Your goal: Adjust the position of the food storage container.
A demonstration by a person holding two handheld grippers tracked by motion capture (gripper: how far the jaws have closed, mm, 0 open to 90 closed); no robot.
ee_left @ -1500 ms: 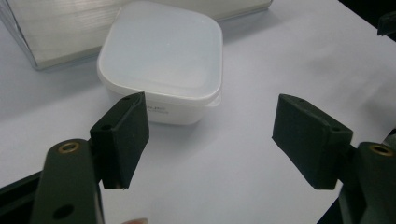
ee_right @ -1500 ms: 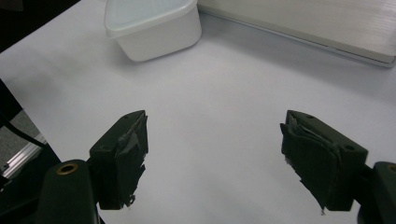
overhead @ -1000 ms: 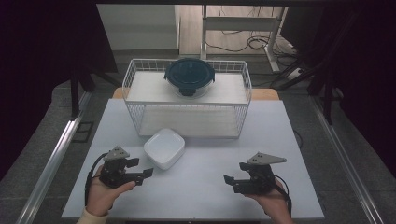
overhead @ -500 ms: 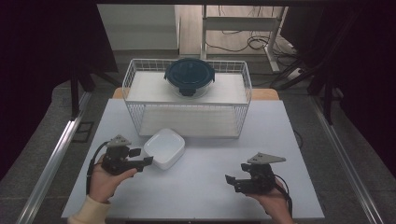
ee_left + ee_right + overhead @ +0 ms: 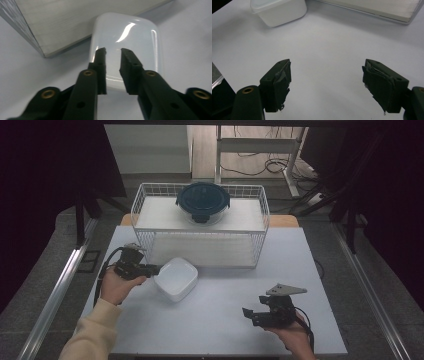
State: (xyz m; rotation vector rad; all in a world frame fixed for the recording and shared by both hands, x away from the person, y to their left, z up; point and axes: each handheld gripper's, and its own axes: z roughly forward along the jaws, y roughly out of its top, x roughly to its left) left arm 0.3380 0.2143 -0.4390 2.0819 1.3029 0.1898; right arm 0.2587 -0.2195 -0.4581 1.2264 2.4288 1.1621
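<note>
From above, the left tool [image 5: 156,268] meets the near-left rim of the white container [image 5: 176,278], which sits on the surface [image 5: 220,320] just before the wire basket [image 5: 260,220]. Left gripper view: jaws just closing, straddling the rim, a gap visible. Right gripper view: the right tool [image 5: 325,85] spread wide over bare surface.

A white, glossy, rounded-square container [image 5: 176,278] sits upright on the table, just before the wire basket [image 5: 200,227].
</note>
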